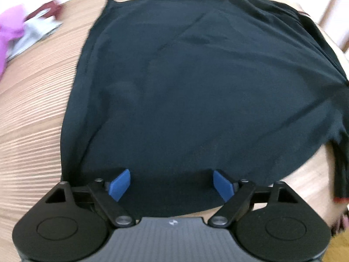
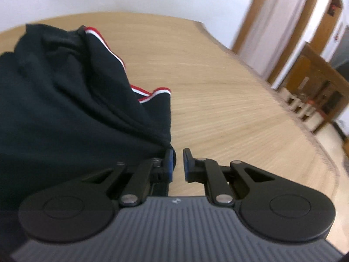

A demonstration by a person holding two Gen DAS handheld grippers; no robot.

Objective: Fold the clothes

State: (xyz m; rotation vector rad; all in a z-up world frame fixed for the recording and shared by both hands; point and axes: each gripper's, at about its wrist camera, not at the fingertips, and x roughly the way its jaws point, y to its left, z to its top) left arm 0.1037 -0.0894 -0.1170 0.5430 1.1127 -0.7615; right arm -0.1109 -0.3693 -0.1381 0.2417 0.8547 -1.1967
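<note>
A dark navy garment (image 1: 185, 87) lies spread flat on the wooden table (image 1: 32, 120), with its right side bunched into folds. My left gripper (image 1: 172, 174) hovers over the garment's near hem, open wide, with only flat cloth below its blue pads (image 1: 120, 184). In the right wrist view the same garment (image 2: 65, 109) is heaped on the left and shows red and white trim (image 2: 152, 93). My right gripper (image 2: 178, 152) is at the heap's right corner, its jaws drawn together to a narrow slit with nothing in it. The cloth touches the outside of its left finger.
Pink (image 1: 8, 35), grey (image 1: 32, 35) and maroon (image 1: 52, 6) clothes lie at the table's far left. Bare tabletop (image 2: 218, 109) runs to the right of the heap up to a curved edge. Beyond it are a door frame (image 2: 257, 21) and wooden furniture (image 2: 316, 83).
</note>
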